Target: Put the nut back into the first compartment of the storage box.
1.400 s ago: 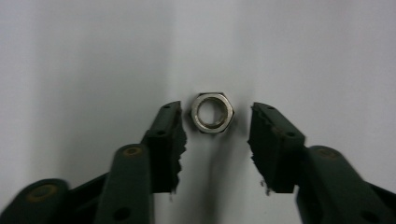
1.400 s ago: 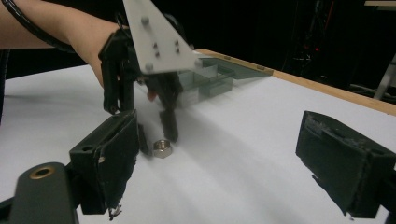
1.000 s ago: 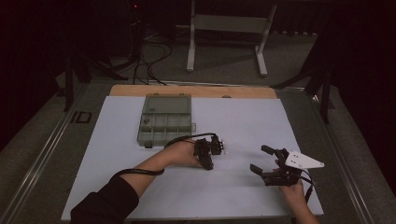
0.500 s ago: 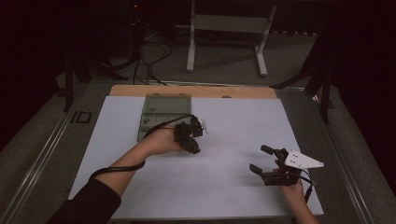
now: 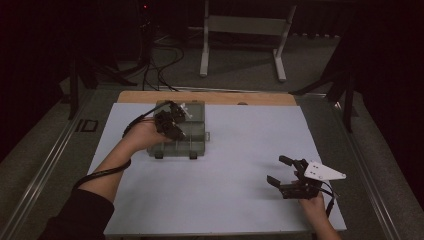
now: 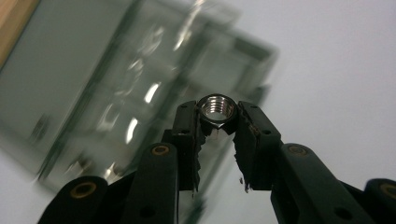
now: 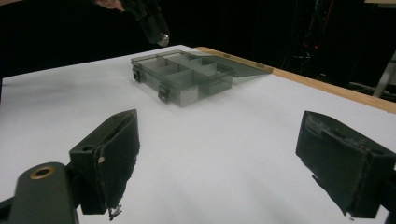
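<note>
A nut held over the open box

The left gripper (image 6: 217, 122) has its two black jaws clenched on a small silver nut (image 6: 216, 107), threaded hole facing the camera, pinched right at the jaw tips. In the high view it hangs above the compartment box (image 5: 196, 146), which sits on the white table (image 5: 220, 200) near the far left, lid thrown open toward the wooden edge. The right gripper (image 7: 219, 154) rests well apart near the table's near right corner, jaws spread wide and holding nothing. The box is grey, see-through and split into several compartments; in the left gripper view it is blurred, so which compartment lies under the nut cannot be told.
</note>
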`<state>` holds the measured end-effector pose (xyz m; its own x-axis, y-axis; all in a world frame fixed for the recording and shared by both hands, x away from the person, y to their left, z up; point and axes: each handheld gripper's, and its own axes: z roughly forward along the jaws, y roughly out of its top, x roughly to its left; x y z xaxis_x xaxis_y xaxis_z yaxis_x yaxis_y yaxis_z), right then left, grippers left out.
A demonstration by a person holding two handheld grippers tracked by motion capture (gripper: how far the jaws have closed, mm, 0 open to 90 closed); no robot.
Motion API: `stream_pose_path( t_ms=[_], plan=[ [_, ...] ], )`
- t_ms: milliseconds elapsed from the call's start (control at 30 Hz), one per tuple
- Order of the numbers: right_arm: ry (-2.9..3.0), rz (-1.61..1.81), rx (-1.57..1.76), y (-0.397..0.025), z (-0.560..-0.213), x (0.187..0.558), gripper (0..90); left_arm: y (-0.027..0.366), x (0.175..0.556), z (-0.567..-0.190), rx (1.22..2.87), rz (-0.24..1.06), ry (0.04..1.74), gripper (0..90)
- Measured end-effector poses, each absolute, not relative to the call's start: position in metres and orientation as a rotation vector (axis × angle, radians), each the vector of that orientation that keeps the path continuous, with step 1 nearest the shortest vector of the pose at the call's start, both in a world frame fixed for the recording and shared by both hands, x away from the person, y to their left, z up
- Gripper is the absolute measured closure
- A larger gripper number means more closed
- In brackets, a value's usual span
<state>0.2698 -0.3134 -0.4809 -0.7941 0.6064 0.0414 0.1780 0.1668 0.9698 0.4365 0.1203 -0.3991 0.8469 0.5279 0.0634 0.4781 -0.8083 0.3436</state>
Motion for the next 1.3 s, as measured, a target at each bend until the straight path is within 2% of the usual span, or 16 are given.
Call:
stream_pose_path(
  t_ms=[200, 300, 433, 567, 633, 733, 867, 1067, 1133, 1200, 1300],
  plan=[
    [2.093, 1.663, 0.746, -0.313, -0.481, 0.27, 13.4, 0.153, 0.462, -0.413, 2.642, 0.299, 1.02, 71.2],
    [2.093, 1.664, 0.747, -0.314, -0.481, 0.27, 13.5, 0.163, 0.47, -0.425, 2.625, 0.283, 1.091, 71.2],
    [2.093, 1.666, 0.747, -0.314, -0.481, 0.27, 13.4, 0.171, 0.478, -0.438, 2.57, 0.325, 1.206, 71.0],
    [2.092, 1.666, 0.749, -0.314, -0.481, 0.269, 13.5, 0.181, 0.479, -0.443, 2.475, 0.306, 1.279, 65.5],
    [2.091, 1.667, 0.751, -0.315, -0.481, 0.269, 13.5, 0.183, 0.475, -0.443, 2.455, 0.314, 1.277, 56.0],
    [2.089, 1.667, 0.749, -0.314, -0.481, 0.269, 13.5, 0.187, 0.465, -0.441, 2.411, 0.328, 1.264, 46.7],
    [2.087, 1.664, 0.744, -0.314, -0.48, 0.268, 13.5, 0.192, 0.445, -0.441, 2.303, 0.269, 1.216, 35.3],
    [2.089, 1.662, 0.745, -0.314, -0.48, 0.268, 13.4, 0.191, 0.402, -0.444, 2.202, 0.149, 1.053, 15.9],
    [2.09, 1.661, 0.747, -0.313, -0.48, 0.268, 13.4, 0.188, 0.387, -0.445, 2.168, 0.156, 1.017, 14.3],
    [2.091, 1.659, 0.745, -0.313, -0.48, 0.268, 13.4, 0.187, 0.373, -0.446, 2.134, 0.148, 0.977, 8.8],
    [2.091, 1.657, 0.745, -0.313, -0.48, 0.268, 13.4, 0.187, 0.348, -0.449, 2.052, 0.134, 0.9, 8.0]
  ],
)
